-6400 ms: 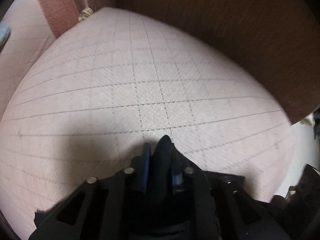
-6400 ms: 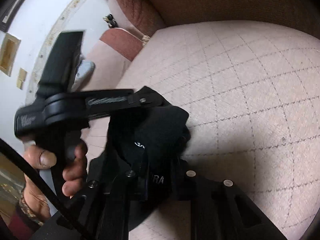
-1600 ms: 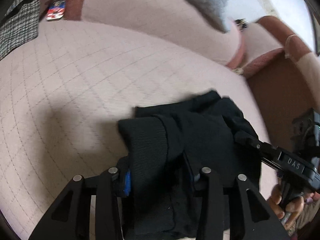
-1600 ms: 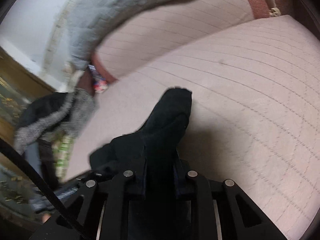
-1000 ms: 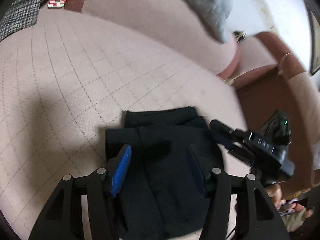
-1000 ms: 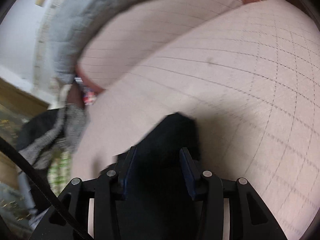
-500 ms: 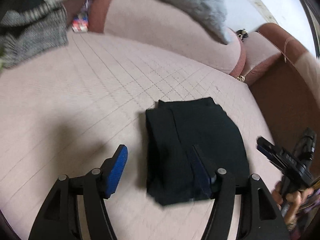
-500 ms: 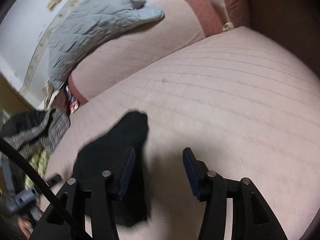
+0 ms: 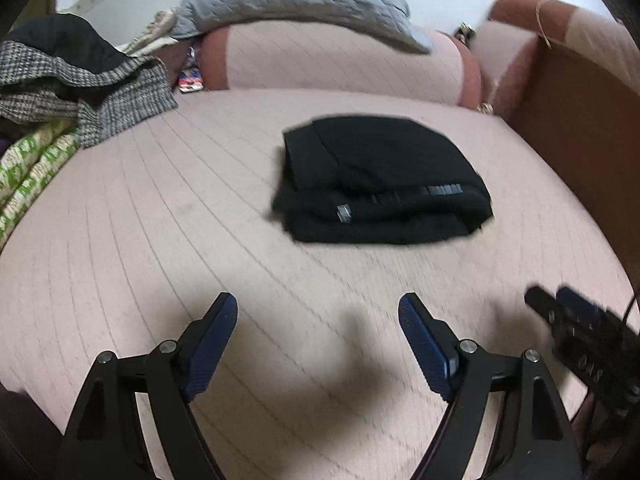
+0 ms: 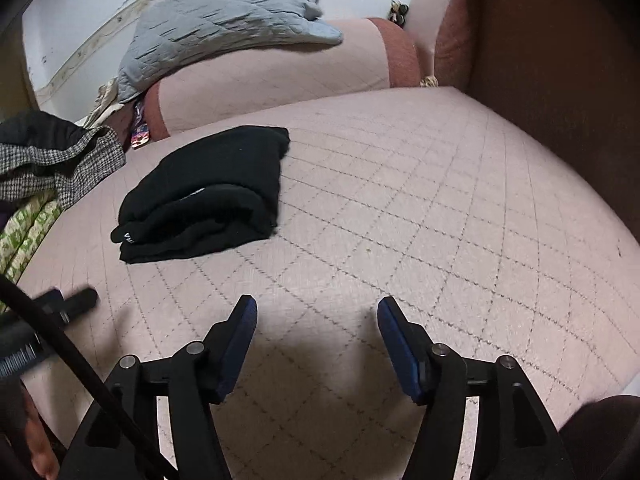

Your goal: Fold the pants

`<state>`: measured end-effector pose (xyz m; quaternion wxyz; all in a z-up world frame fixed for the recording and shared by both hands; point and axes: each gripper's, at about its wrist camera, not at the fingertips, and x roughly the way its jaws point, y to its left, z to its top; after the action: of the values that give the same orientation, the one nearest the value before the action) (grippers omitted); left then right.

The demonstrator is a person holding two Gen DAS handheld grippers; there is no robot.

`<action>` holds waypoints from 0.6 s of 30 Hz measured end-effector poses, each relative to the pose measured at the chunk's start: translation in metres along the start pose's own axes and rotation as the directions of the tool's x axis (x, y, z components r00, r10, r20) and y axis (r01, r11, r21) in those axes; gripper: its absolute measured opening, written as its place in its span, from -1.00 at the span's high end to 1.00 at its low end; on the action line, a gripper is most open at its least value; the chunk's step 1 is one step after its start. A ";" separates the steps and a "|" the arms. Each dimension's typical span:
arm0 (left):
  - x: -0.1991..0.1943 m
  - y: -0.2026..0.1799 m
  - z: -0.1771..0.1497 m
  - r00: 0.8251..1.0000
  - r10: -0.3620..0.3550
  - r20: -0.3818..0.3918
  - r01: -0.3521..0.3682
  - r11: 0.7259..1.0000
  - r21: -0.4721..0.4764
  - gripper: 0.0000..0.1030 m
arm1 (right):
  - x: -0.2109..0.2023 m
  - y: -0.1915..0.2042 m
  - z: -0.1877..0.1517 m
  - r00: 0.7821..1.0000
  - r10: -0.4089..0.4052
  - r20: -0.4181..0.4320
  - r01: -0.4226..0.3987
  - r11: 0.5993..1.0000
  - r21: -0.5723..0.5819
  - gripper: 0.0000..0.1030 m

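Pink quilted sofa cushion [image 9: 168,216] carries the black pants [image 9: 380,184], lying in a compact folded bundle near the backrest. Both the left gripper [image 9: 318,308] and right gripper [image 10: 316,312] hover well apart from it, jaws spread, empty — folding looks finished; at most a tidy-up remains.

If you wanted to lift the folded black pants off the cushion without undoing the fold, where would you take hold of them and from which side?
Probably the thick stacked edge of the folded black pants, the side nearest both tools. All layers end together there, so a low, level approach from the near side could pinch the whole bundle. The left tool and right tool are both open and clear of the pants, so one could take each near corner.
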<state>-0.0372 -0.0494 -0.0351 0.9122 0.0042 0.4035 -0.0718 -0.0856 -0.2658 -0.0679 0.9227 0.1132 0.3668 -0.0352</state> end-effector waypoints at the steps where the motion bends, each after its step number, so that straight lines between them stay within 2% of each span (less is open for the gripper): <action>1: 0.000 -0.001 -0.003 1.000 -0.007 -0.004 0.007 1.000 0.005 -0.59 | -0.001 0.001 -0.002 1.000 -0.003 0.002 0.003 1.000 -0.003 -0.36; 8: 0.004 -0.005 -0.014 0.999 -0.044 -0.031 0.045 0.999 0.016 -0.59 | 0.009 0.019 -0.008 0.999 -0.028 -0.023 0.027 0.998 -0.059 -0.36; 18: 0.017 -0.006 -0.022 0.996 -0.054 -0.068 0.055 0.998 0.013 -0.59 | 0.017 0.034 -0.013 0.998 -0.069 -0.004 0.068 0.988 -0.138 -0.41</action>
<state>-0.0430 -0.0562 -0.0617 0.8957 0.0023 0.4334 -0.0995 -0.0766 -0.2290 -0.0825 0.9250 0.0366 0.3760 -0.0408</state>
